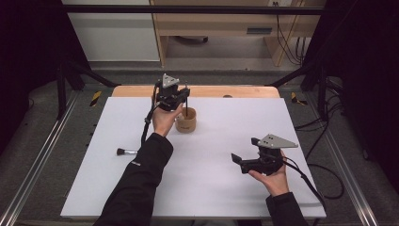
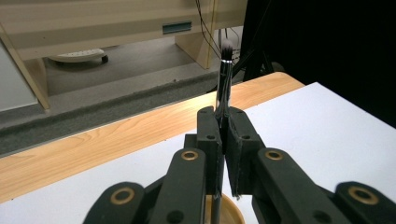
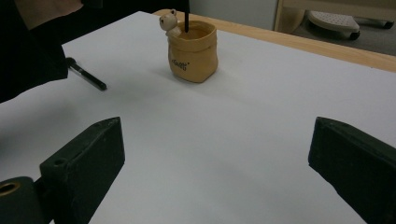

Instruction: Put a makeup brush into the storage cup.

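Observation:
My left gripper (image 1: 185, 96) is shut on a thin black makeup brush (image 1: 188, 102), held upright with the bristles on top. The brush's lower end dips into a tan pouch-shaped cup (image 1: 186, 122) on the white table cover. Seen from the left gripper view, the jaws (image 2: 223, 116) clamp the brush handle (image 2: 224, 79) just above the cup rim (image 2: 231, 212). Off to the right, my right gripper (image 1: 244, 149) hovers open and empty near the front. Its own view, between wide jaws (image 3: 217, 135), looks at the cup (image 3: 192, 51), a small bear figure (image 3: 168, 21) on the rim and the handle (image 3: 186, 18).
A second brush (image 1: 126, 151) lies flat on the white cover (image 1: 226, 188) at the left, beside the person's left sleeve, and appears in the right gripper view as a second brush (image 3: 86, 77). A wooden table strip (image 1: 235, 91) runs along the far edge.

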The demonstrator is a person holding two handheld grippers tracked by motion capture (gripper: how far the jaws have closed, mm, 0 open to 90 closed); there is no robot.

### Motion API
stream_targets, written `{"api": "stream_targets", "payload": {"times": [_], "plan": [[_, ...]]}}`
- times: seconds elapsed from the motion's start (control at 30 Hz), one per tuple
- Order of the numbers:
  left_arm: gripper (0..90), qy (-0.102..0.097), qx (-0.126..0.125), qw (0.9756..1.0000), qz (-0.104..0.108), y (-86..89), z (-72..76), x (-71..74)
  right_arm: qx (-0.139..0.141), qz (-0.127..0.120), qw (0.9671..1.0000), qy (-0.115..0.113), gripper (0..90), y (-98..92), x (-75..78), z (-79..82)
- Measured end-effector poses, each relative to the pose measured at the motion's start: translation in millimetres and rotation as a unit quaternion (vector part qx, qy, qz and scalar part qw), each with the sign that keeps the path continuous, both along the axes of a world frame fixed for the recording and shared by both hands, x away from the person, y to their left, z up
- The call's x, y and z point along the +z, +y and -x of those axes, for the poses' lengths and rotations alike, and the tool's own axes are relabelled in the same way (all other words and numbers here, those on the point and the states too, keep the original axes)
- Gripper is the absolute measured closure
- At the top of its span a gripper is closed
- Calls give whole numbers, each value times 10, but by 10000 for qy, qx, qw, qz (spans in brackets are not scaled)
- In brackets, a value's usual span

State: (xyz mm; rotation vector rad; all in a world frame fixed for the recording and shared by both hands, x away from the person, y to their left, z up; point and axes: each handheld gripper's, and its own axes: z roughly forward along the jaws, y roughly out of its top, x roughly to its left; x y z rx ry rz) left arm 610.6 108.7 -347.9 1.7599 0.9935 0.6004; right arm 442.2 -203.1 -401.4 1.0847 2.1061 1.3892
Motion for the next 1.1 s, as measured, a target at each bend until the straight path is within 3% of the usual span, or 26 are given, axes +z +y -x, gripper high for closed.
{"api": "stream_targets", "payload": {"times": [1.1], "plan": [[847, 186, -24, 9998, -8, 18, 16, -298, 28, 25, 10000, 9, 43, 11, -10, -1]]}}
